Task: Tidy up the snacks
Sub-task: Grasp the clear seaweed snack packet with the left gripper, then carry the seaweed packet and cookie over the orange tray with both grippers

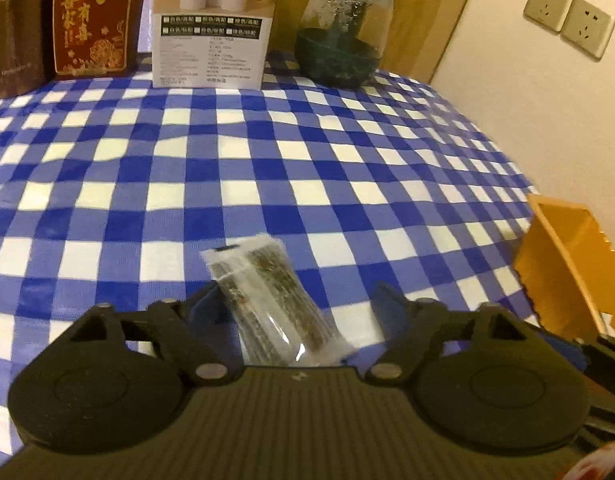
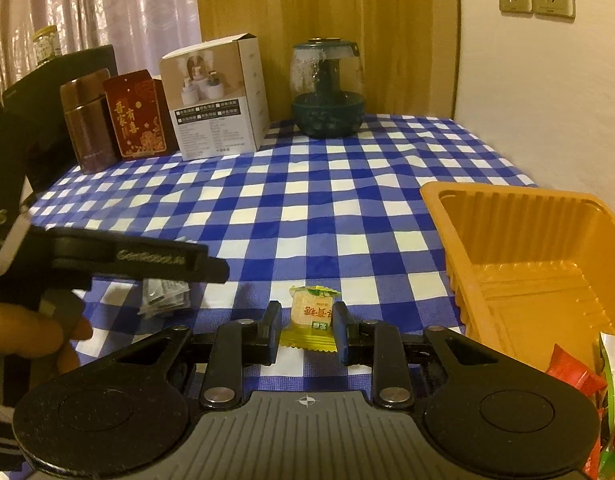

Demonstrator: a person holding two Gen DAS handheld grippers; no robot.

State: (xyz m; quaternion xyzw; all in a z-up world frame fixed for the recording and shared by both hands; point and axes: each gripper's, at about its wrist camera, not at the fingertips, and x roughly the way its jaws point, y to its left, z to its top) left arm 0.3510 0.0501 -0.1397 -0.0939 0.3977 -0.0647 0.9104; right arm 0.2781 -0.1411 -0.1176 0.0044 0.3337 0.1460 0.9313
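- Left wrist view: the left gripper (image 1: 295, 304) has its jaws spread wide on either side of a clear-wrapped seaweed snack packet (image 1: 273, 300), which lies on the blue-and-white checked tabletop (image 1: 267, 168). One jaw looks close to the crinkly film, but the jaws are released, not clamped. An orange plastic tray (image 1: 567, 264) sits at the right edge.
- At the back stand a red gift box (image 1: 93, 20), a white carton (image 1: 215, 24) and a domed glass jar (image 1: 343, 32) with a dark green base.
- Right wrist view: the right gripper (image 2: 305, 332) frames a small yellow-green wrapped candy (image 2: 309, 316), flat on the cloth with crimped ends; the jaws stand apart on either side, released, not yet pinching.
- The tray (image 2: 507, 240) is ribbed, thin-walled and glossy; bright wrappers already show at its near corner. The left gripper (image 2: 147, 264) hovers over the seaweed packet (image 2: 163, 300).
- My read: this is the pick stage for both snacks. Next, each pair of jaws should close gently on its slippery wrapper, then lift and carry it right to the tray.
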